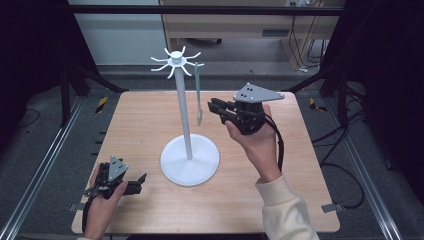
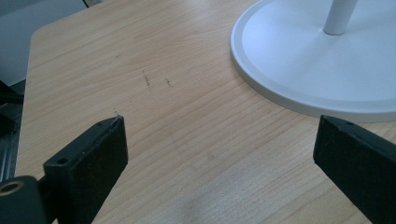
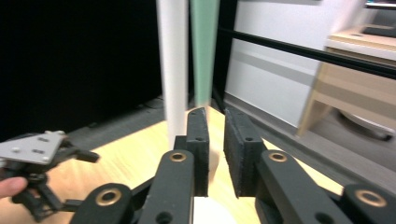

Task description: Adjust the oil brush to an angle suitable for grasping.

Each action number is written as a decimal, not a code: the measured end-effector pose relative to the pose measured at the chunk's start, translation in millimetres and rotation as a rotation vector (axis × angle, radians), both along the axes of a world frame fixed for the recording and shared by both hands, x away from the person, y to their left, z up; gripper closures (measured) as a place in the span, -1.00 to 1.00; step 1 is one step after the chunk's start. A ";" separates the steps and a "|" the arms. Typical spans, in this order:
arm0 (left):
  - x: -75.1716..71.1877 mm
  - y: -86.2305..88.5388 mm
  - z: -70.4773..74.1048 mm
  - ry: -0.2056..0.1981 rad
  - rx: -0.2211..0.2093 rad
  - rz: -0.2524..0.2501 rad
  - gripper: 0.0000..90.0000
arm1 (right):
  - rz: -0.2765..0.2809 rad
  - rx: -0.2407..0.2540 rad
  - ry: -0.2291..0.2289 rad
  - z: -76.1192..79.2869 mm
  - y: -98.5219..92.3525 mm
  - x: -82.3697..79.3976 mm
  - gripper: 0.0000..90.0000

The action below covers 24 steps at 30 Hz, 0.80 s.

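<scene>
A white hook stand [image 1: 184, 115] rises from a round base [image 1: 190, 162] in the middle of the table. From one of its top hooks hangs a slim green utensil [image 1: 198, 90]. My right gripper [image 1: 214, 106] is held level in the air, its tips just right of the utensil's lower end. In the right gripper view its jaws [image 3: 215, 114] stand a narrow gap apart, and the green utensil [image 3: 204, 46] and white pole [image 3: 173, 70] lie just beyond the tips, with nothing pressed. My left gripper [image 1: 142, 180] rests on the table at the front left, open [image 2: 219, 135], beside the base [image 2: 317, 60].
The wooden table [image 1: 140, 120] sits inside a black frame with dark floor around it. A wooden cabinet [image 1: 250, 22] stands behind the far edge. The left gripper [image 3: 37, 154] and its hand appear low at the left of the right gripper view.
</scene>
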<state>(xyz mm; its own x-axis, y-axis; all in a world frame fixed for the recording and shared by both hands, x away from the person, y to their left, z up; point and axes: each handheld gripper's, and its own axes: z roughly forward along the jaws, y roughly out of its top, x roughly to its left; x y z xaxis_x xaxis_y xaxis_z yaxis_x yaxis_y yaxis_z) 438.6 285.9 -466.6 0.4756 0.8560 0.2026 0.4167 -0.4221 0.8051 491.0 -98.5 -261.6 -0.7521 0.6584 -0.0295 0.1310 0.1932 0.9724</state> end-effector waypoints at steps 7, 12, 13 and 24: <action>0.0 0.0 0.5 -0.002 -0.001 0.000 -0.94 | -0.106 -0.035 0.022 -0.3 -8.0 0.0 0.43; 0.1 0.3 0.6 -0.002 -0.001 0.000 -0.94 | -0.144 -0.052 0.027 -1.1 -12.1 1.5 0.24; 0.1 0.3 0.7 -0.002 -0.001 0.000 -0.94 | -0.150 -0.055 0.028 -1.1 -12.9 1.6 0.22; 0.1 0.8 1.1 -0.004 -0.004 -0.002 -0.94 | -0.219 -0.096 0.043 -3.0 -18.1 2.9 -0.17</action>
